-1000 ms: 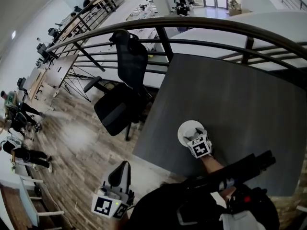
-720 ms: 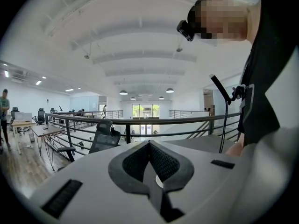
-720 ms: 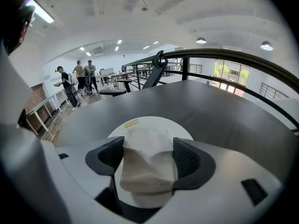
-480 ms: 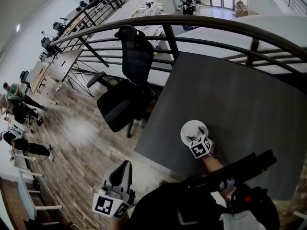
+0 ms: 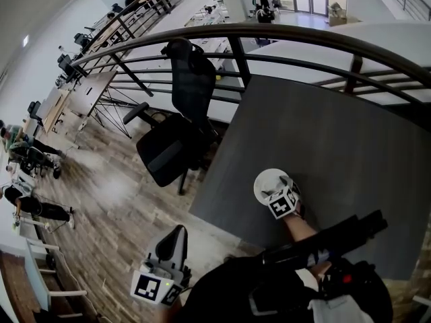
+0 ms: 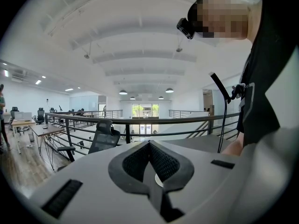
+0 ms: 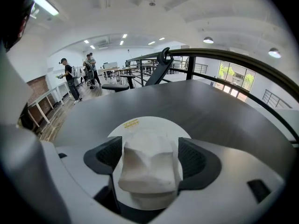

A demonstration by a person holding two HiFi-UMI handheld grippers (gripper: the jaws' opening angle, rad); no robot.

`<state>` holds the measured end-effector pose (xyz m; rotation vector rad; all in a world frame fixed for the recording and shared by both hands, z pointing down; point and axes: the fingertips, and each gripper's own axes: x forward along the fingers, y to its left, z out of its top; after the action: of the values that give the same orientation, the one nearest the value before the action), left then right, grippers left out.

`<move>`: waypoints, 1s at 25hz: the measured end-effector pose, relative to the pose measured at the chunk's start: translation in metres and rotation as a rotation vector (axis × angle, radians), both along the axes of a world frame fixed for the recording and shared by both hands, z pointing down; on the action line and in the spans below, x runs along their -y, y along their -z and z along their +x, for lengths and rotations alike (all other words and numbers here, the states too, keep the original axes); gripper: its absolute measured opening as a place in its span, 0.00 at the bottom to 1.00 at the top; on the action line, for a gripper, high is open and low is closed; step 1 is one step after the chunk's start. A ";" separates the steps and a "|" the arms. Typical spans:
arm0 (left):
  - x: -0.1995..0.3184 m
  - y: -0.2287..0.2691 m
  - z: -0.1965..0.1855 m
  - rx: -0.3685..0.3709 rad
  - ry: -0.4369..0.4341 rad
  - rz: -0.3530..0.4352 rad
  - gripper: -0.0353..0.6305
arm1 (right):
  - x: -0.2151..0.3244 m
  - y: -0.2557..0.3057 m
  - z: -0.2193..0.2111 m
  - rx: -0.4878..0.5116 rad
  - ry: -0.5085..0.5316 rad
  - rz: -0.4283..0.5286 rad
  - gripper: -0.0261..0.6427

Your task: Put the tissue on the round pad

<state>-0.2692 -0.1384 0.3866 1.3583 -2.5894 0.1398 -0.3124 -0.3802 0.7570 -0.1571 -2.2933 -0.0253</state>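
On the near left part of the dark table lies the white round pad [image 5: 264,180] [image 7: 150,124]. A crumpled white tissue [image 7: 149,164] rests on it, between the fingers of my right gripper [image 5: 278,192] [image 7: 150,157]. The jaws have just been opening. A strip of the pad shows between the tissue and the right finger [image 7: 194,158], so the pads do not press on it. My left gripper [image 5: 168,244] [image 6: 150,149] hangs in the air off the table's left edge, over the wooden floor, with its jaws closed together and nothing in them.
The grey table [image 5: 323,140] is backed by a dark metal railing [image 5: 269,36]. A black office chair [image 5: 178,126] stands at its left edge. Further desks and people are far off on the left.
The right gripper's marker cube has rolled a little above the pad. The left gripper has kept its place.
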 end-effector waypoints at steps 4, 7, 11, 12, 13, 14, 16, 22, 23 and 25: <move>0.000 -0.002 -0.004 0.003 -0.009 0.006 0.06 | -0.003 0.023 -0.009 0.099 -0.023 -0.009 0.57; 0.001 -0.006 -0.007 0.001 -0.024 0.011 0.06 | -0.002 0.045 -0.014 0.164 -0.041 0.022 0.57; 0.004 -0.013 -0.013 0.004 -0.060 0.017 0.06 | -0.007 0.078 -0.022 0.239 -0.069 -0.027 0.56; 0.005 -0.015 -0.015 0.003 -0.068 0.022 0.06 | -0.008 0.087 -0.024 0.261 -0.074 -0.038 0.50; 0.005 -0.017 -0.017 0.002 -0.076 0.031 0.06 | -0.008 0.096 -0.025 0.283 -0.080 -0.043 0.45; 0.006 -0.018 -0.019 0.002 -0.086 0.040 0.06 | -0.008 0.104 -0.026 0.304 -0.084 -0.045 0.45; 0.008 -0.019 -0.022 0.009 -0.117 0.060 0.06 | -0.009 0.119 -0.027 0.343 -0.096 -0.046 0.42; 0.003 -0.016 -0.024 0.020 -0.213 0.079 0.06 | -0.015 0.171 -0.015 0.484 -0.198 -0.024 0.16; 0.000 -0.017 -0.025 0.019 -0.223 0.081 0.06 | -0.018 0.177 -0.012 0.500 -0.211 -0.029 0.15; -0.008 -0.019 -0.025 0.012 -0.241 0.089 0.06 | -0.026 0.187 -0.006 0.522 -0.237 -0.042 0.14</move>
<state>-0.2946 -0.1300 0.4051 1.7038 -2.4587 0.0706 -0.3180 -0.3540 0.5695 0.1166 -2.8194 0.1178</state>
